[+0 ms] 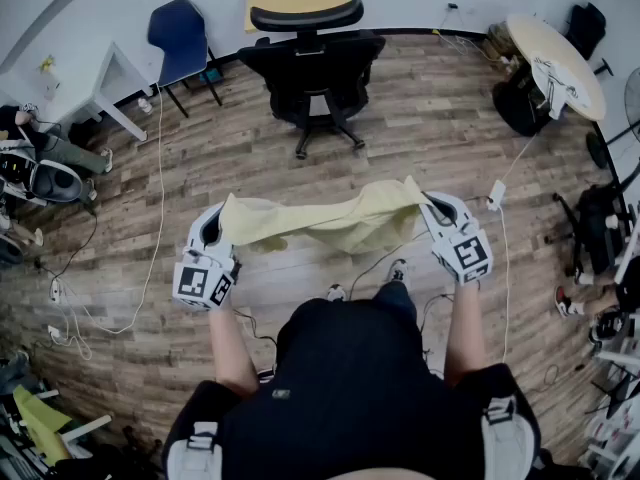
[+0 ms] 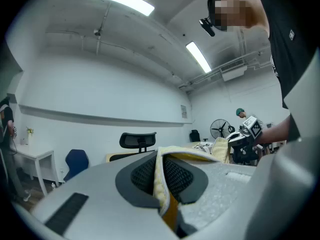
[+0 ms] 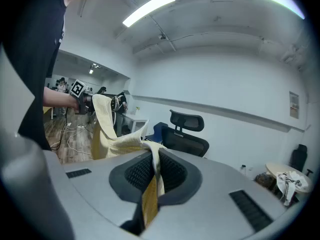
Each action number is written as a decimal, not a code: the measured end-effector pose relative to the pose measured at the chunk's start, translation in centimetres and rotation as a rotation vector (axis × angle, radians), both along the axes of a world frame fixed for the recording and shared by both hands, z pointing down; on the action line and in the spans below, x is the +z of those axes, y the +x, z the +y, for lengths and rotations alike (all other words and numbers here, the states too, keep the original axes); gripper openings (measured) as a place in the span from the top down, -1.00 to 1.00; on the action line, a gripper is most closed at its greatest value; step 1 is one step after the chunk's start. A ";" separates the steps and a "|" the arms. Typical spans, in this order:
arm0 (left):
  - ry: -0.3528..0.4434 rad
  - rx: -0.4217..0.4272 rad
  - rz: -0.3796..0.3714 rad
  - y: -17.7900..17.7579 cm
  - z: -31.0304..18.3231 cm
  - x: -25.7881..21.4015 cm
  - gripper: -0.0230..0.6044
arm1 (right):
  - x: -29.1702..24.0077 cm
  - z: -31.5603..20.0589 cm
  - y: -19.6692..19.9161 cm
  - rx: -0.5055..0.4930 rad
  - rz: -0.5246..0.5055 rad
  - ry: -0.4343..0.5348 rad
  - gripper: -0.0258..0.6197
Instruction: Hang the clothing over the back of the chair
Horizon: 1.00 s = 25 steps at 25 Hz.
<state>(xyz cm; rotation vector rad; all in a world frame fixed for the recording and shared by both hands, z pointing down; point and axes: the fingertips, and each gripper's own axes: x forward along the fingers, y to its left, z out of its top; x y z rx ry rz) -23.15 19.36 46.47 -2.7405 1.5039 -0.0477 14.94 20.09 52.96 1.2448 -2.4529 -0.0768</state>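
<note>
- One pale yellow garment point(image 1: 330, 223) hung in the air in front of the person, stretched sideways between the two grippers and sagging in loose folds at its middle.
- Its left end was clamped in the left gripper point(image 1: 218, 226), whose jaws were pressed together on the cloth. The left gripper view showed a thin edge of fabric running up between the dark ribbed pads.
- Its right end was held the same way in the right gripper point(image 1: 430, 208). Those jaws were pinched on a fold, and the cloth trailed away from the pads toward the other gripper.
- Beyond the garment stood a black office chair point(image 1: 310, 63) with a headrest, well apart from the cloth and from both grippers.
- Below everything lay a wooden floor point(image 1: 420, 138), with a white cable point(image 1: 158, 168) running across it on the left.
- Farther out, a blue chair point(image 1: 180, 33) stood left of the office chair, and a round table point(image 1: 555, 63) stood at the far right.
</note>
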 end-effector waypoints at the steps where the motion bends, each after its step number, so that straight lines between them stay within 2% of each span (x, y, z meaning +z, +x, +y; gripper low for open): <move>1: 0.000 -0.001 0.001 0.0 0.1 0.1 0.92 | 0.2 0.0 0.1 0.002 0.002 -0.004 0.92; 16: -0.002 0.029 -0.007 1.0 0.5 0.0 0.92 | 0.1 0.4 0.3 0.015 -0.003 -0.013 0.92; 25: -0.009 0.015 -0.009 0.5 0.7 -0.4 0.92 | -0.5 0.2 0.2 0.005 -0.013 -0.014 0.92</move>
